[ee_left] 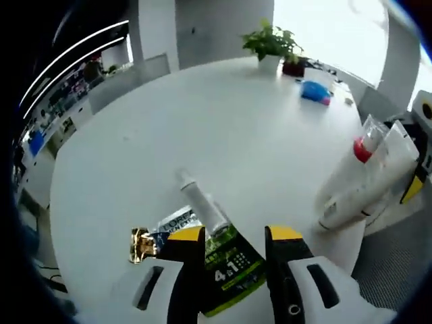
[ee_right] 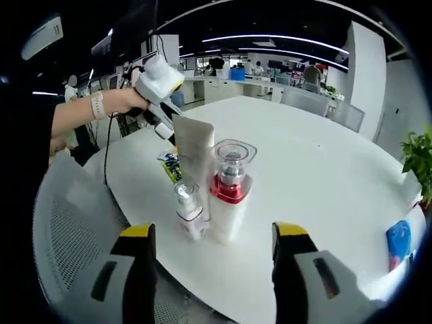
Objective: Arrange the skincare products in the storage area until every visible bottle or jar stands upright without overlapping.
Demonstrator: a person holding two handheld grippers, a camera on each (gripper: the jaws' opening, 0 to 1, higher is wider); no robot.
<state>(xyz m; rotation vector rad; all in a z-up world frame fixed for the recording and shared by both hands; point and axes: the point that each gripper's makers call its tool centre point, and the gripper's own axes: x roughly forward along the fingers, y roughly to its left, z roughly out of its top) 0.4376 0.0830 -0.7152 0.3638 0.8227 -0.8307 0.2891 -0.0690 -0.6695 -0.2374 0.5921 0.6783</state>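
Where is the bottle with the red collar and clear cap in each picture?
Left gripper view: the red-collared bottle is at the right edge, leaning in the picture, above the right gripper.
Right gripper view: it stands upright in the centre, between the jaw tips, beside a small clear bottle and a white tube.
Shared landmark: the green sachet lying on the round white table.

My left gripper point(ee_left: 233, 250) hangs with jaws apart over a green sachet point(ee_left: 228, 266) and a lying tube point(ee_left: 202, 201); white bottles point(ee_left: 361, 179) stand at three o'clock.
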